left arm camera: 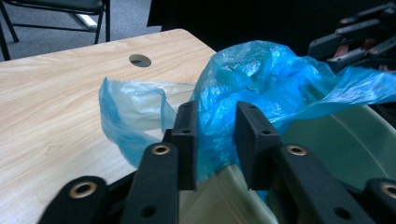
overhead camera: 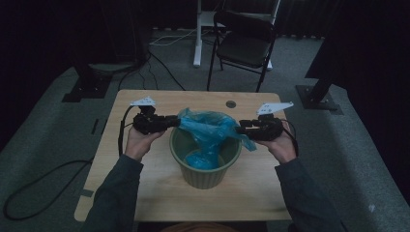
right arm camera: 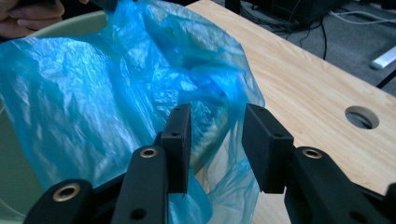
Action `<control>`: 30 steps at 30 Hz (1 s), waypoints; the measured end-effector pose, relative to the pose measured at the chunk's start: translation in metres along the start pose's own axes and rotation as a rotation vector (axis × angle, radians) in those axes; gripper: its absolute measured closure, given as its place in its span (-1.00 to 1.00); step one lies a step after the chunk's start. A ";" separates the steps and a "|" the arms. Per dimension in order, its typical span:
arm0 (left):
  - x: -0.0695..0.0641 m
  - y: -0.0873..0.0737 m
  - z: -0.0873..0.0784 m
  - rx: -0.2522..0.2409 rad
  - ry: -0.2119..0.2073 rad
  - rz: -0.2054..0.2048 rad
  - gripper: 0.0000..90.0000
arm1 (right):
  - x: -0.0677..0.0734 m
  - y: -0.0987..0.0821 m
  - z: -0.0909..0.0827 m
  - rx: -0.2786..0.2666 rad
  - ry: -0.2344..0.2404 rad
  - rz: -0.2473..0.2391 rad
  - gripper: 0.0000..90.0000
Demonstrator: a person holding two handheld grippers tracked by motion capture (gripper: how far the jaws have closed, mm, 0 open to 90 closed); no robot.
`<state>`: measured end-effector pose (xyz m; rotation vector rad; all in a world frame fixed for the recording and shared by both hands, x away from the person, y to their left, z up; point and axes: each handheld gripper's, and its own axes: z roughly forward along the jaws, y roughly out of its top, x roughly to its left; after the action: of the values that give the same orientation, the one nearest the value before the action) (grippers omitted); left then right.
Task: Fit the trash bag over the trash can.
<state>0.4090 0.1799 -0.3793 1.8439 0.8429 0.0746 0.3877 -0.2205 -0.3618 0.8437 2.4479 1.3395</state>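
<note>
A dim room with grey carpet, a black folding chair point(overhead camera: 244, 41) and trailing cables surrounds a pale wooden worktop point(overhead camera: 145, 193) with a round hole point(overhead camera: 231, 104) near its far edge. At the middle of the worktop stands a green bin point(overhead camera: 205, 169), and a blue plastic bag point(overhead camera: 212, 130) hangs into it, its bottom sunk inside and its mouth bunched above the rim.

The person holds a claw at each side of the bin, facing inward across it, apparently to pull the bag's mouth wide and fold it over the rim as a liner. The left claw point(overhead camera: 175, 122) sits at the bin's left rim; in the left gripper view its jaws stand spread with a fold of blue film between them, and the pads do not look pressed on it. The right claw point(overhead camera: 240, 129) is at the right rim; in the right gripper view its jaws are also parted, the film lying loose between them with a clear gap to one pad.

Neither side seems truly gripped, so the bag rests mostly on the rim itself. The thin film will slip and crumple easily, so each claw probably needs a fresh bite near the edge.
</note>
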 end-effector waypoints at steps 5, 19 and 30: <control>0.000 -0.002 -0.005 0.002 -0.018 0.003 0.74 | -0.004 -0.004 0.003 0.007 0.052 0.051 0.48; -0.009 -0.017 -0.025 -0.003 -0.057 0.002 0.89 | 0.000 -0.013 -0.012 0.005 0.097 0.087 0.97; -0.009 -0.020 -0.026 -0.009 -0.063 -0.018 0.87 | -0.002 -0.003 -0.012 -0.045 0.032 0.078 0.36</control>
<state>0.3811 0.1988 -0.3813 1.8208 0.8137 0.0087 0.3827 -0.2310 -0.3582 0.9222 2.4223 1.4392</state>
